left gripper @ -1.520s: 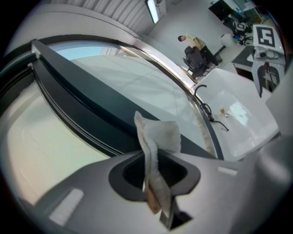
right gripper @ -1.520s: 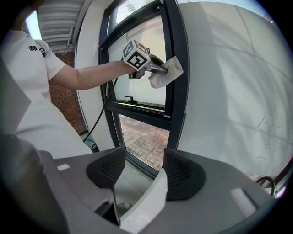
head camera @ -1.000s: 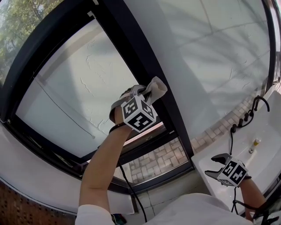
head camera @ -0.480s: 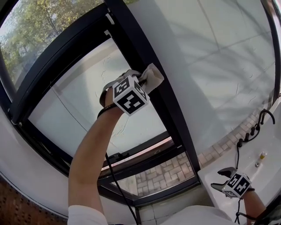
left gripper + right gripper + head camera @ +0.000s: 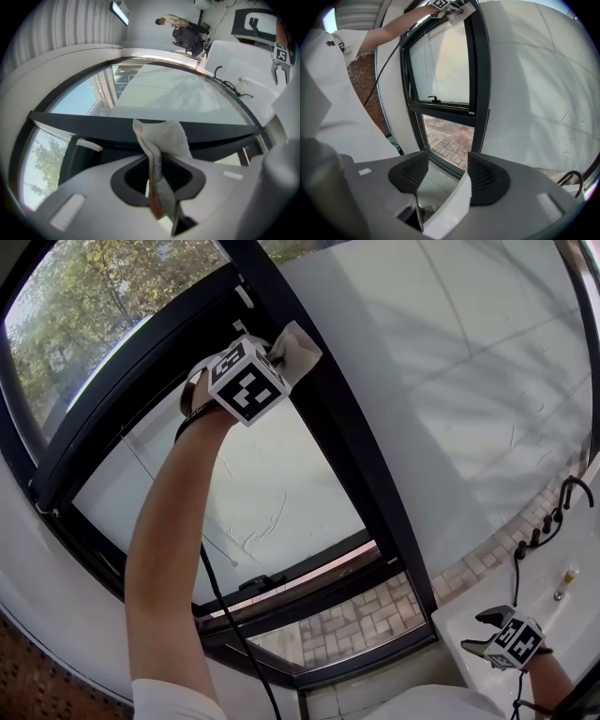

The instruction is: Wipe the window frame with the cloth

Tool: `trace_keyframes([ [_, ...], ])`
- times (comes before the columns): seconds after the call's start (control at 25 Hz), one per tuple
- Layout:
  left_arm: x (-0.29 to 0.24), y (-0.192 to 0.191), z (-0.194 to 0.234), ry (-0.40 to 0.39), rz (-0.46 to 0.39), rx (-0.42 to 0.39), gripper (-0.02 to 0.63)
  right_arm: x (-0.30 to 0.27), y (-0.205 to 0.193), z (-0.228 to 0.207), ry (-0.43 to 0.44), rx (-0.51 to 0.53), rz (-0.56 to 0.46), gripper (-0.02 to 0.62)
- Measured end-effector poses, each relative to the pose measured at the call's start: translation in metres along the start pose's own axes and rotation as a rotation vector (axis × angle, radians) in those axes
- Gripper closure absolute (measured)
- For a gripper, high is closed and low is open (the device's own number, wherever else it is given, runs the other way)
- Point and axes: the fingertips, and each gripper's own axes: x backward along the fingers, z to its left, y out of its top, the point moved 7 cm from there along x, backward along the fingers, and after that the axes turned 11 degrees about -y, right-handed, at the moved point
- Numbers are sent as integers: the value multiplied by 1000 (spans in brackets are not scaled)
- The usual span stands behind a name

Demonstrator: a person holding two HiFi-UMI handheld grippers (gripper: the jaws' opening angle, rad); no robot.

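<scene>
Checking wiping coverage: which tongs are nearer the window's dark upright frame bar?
Left. The left tongs hold the cloth against the upright frame bar, high up; the right tongs hang open far below, off to its right.

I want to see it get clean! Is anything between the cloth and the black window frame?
No, nothing visible is in the way. The left gripper holds the cloth, which seems to lie right on the window frame.
</scene>
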Motion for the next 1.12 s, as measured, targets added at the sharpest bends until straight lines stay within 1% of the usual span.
trace_keyframes([
  [0.24,23,7,57,180,91,-76,515,3,-3,3,-13,-21,-9,333],
  [0.36,33,8,76,294,140,-134,515,4,-6,5,-16,-30,-9,333],
  [0.44,37,7,81,329,163,-149,515,6,-8,6,-21,-37,-11,333],
  [0.56,36,10,76,358,173,-181,517,8,-10,9,-26,-45,-9,333],
  [0.64,36,11,69,364,167,-208,518,7,-9,13,-20,-44,-8,333],
  [0.84,52,14,48,339,88,-188,520,5,-5,19,-11,-17,-3,333],
  [0.96,61,6,30,325,45,-172,519,-2,0,28,9,2,3,333],
  [1.04,65,-3,13,306,31,-172,519,-8,2,35,26,14,7,333],
  [1.12,66,-15,-4,289,35,-189,520,-13,8,41,45,29,11,333],
])
